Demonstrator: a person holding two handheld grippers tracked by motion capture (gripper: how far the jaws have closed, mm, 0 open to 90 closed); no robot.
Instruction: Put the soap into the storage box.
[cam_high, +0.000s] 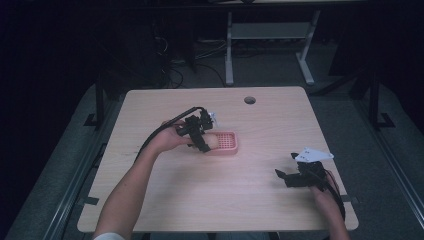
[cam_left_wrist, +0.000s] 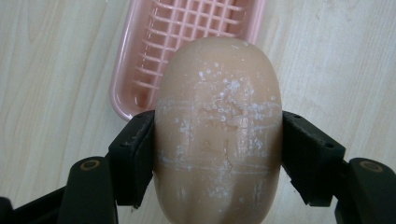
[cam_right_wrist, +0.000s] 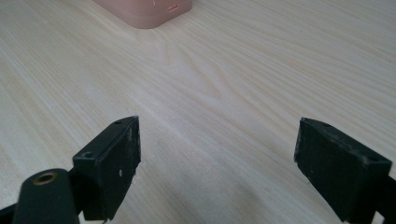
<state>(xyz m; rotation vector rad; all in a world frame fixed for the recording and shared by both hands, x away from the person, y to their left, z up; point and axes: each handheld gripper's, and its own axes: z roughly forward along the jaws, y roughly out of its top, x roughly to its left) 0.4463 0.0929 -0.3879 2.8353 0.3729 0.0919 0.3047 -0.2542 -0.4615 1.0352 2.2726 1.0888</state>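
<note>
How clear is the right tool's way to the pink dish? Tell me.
Probably clear. The right tool is open and empty, and bare table lies between it and the dish. But the left tool holds the soap over the dish's near end.

A light wooden table (cam_high: 280, 125) with rounded corners and a round cable hole (cam_high: 249, 100) near its far edge stands on grey floor (cam_high: 390, 150). The room around it is dim, its far part almost black. Beyond the table stands a second desk's pale metal frame (cam_high: 270, 37), and dark cables (cam_high: 170, 70) lie tangled on the floor beside it.
</note>
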